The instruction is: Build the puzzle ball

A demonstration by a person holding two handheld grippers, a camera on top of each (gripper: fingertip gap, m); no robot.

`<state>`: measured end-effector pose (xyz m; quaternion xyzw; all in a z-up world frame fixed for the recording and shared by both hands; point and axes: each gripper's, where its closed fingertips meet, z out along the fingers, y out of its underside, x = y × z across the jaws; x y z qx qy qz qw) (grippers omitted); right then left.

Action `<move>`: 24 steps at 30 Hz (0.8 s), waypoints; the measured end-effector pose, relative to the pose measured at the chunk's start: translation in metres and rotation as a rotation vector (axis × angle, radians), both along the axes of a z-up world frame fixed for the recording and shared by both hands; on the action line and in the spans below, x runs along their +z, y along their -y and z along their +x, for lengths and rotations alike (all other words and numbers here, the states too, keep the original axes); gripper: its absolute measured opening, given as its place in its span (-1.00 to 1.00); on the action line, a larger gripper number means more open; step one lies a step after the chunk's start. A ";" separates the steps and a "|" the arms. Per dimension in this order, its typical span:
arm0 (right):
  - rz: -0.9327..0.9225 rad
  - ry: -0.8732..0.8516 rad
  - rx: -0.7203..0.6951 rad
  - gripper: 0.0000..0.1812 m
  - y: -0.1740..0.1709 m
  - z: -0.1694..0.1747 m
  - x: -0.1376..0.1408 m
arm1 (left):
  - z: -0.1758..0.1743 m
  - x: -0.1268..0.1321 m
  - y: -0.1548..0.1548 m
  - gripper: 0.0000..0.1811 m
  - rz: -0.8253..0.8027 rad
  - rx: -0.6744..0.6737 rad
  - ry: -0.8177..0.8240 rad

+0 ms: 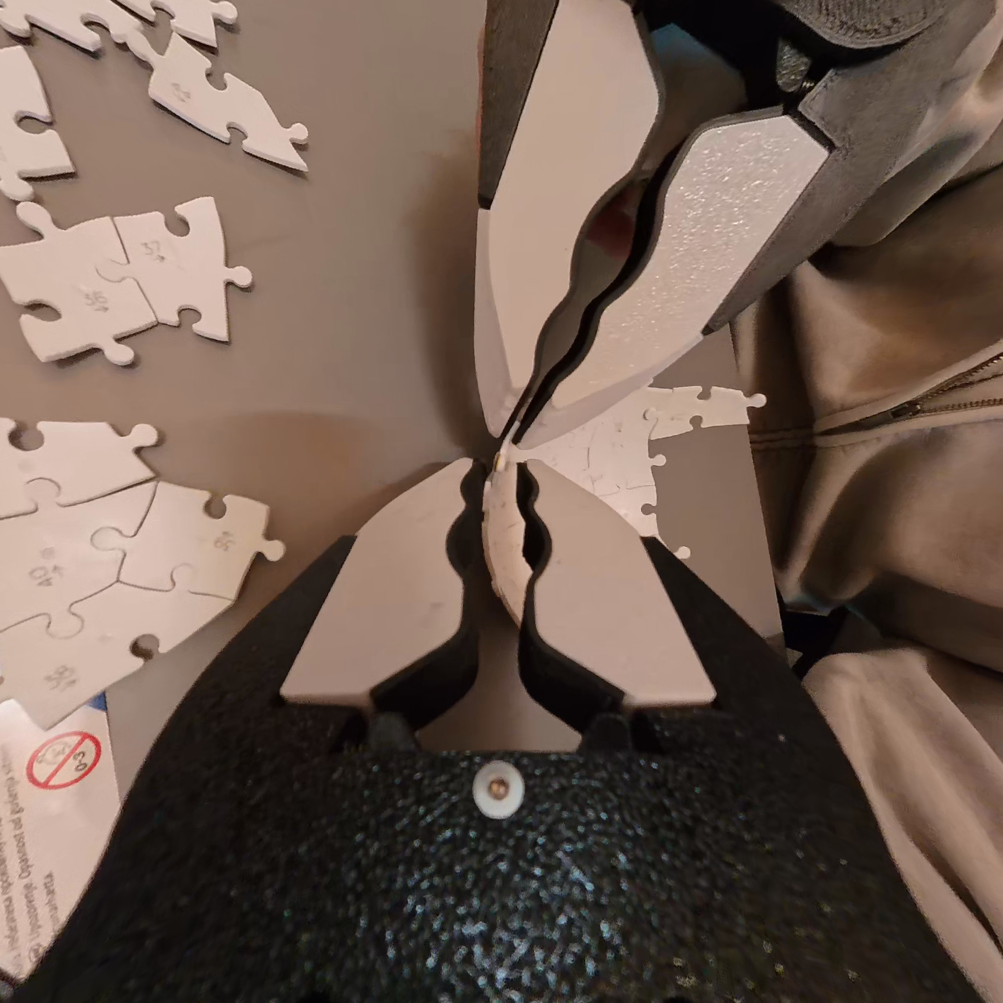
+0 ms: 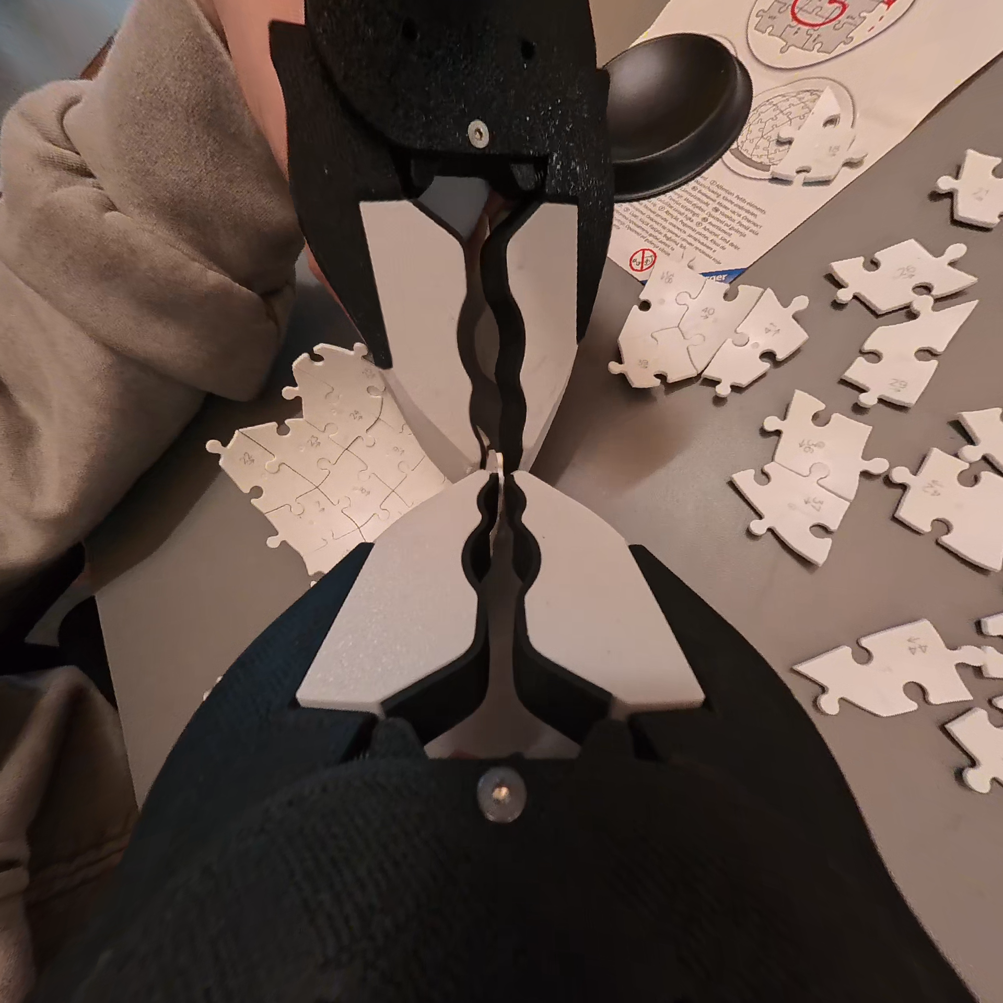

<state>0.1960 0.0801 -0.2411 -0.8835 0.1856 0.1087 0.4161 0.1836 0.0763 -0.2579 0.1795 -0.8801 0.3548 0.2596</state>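
The curved white assembled section of interlocked puzzle pieces [image 2: 336, 467] is the landmark: it lies on the grey table [image 2: 624, 488], just beside the person's beige sleeve [image 2: 135, 244].

Both grippers meet tip to tip at the section's edge on the side away from the sleeve. The left gripper [image 1: 502, 467], black-bodied with white finger plates, has its fingers drawn narrow around a curved white piece edge [image 1: 505, 543] that runs down between them; the pictures suggest a pinch, though contact along the pads is hard to confirm. The right gripper [image 2: 502, 477], of the same build, is closed to a thin slit with a sliver of white piece at its tips. In the left wrist view the section [image 1: 613, 461] shows behind both sets of tips, spreading toward the sleeve.

Farther from the section, across the table, lie loose white puzzle pieces, some joined in small clusters: a four-piece cluster [image 2: 700, 336], a pair [image 2: 803, 472] and single pieces [image 2: 901, 678]. Beyond these, a round black dish-shaped stand [image 2: 678, 114] sits on a white printed instruction sheet [image 2: 868, 92].
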 end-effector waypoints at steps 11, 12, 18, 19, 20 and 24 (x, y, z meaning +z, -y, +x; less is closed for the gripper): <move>-0.002 -0.002 -0.023 -0.97 0.002 0.002 0.000 | 0.003 -0.003 0.003 -0.94 0.005 -0.003 0.017; -0.002 -0.003 -0.024 -0.97 0.002 0.002 0.000 | 0.003 -0.003 0.003 -0.94 0.005 -0.004 0.016; -0.023 -0.042 -0.034 -0.84 0.010 0.001 0.000 | 0.002 -0.002 0.004 -0.96 0.013 -0.010 0.042; -0.032 -0.052 -0.037 -0.77 0.013 0.000 0.000 | 0.002 -0.002 0.004 -0.96 0.016 -0.012 0.046; -0.040 -0.059 -0.034 -0.73 0.016 -0.002 0.001 | 0.002 -0.002 0.004 -0.96 0.017 -0.013 0.050; -0.110 -0.073 -0.004 -0.74 0.031 -0.008 -0.006 | 0.001 -0.002 0.003 -0.96 0.021 -0.012 0.048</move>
